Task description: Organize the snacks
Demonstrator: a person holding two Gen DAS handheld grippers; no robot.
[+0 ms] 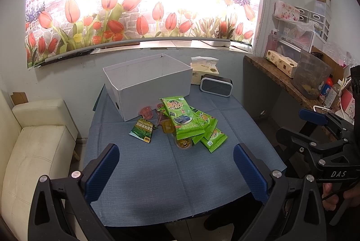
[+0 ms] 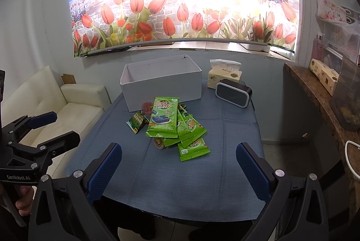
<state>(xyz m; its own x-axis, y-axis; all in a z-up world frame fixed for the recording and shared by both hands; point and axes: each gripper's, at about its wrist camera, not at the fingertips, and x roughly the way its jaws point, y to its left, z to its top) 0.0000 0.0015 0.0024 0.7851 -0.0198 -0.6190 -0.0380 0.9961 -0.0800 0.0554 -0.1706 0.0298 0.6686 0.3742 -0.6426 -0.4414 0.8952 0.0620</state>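
A pile of green snack packets (image 1: 191,124) (image 2: 175,126) lies mid-table on the blue cloth (image 1: 180,173), with small jelly cups (image 1: 167,126) (image 2: 158,142) and a dark green triangular packet (image 1: 142,129) (image 2: 136,123) beside it. An open white box (image 1: 148,83) (image 2: 162,83) stands behind the pile. My left gripper (image 1: 176,171) is open and empty, over the near table edge. My right gripper (image 2: 178,171) is open and empty, also short of the pile. Each gripper shows in the other's view, the right one (image 1: 292,126) and the left one (image 2: 58,127).
A tissue pack (image 1: 204,71) (image 2: 225,74) and a black speaker (image 1: 216,85) (image 2: 234,93) stand at the back right of the table. A cream sofa (image 1: 38,142) is left. A cluttered stone shelf (image 1: 292,83) runs along the right wall.
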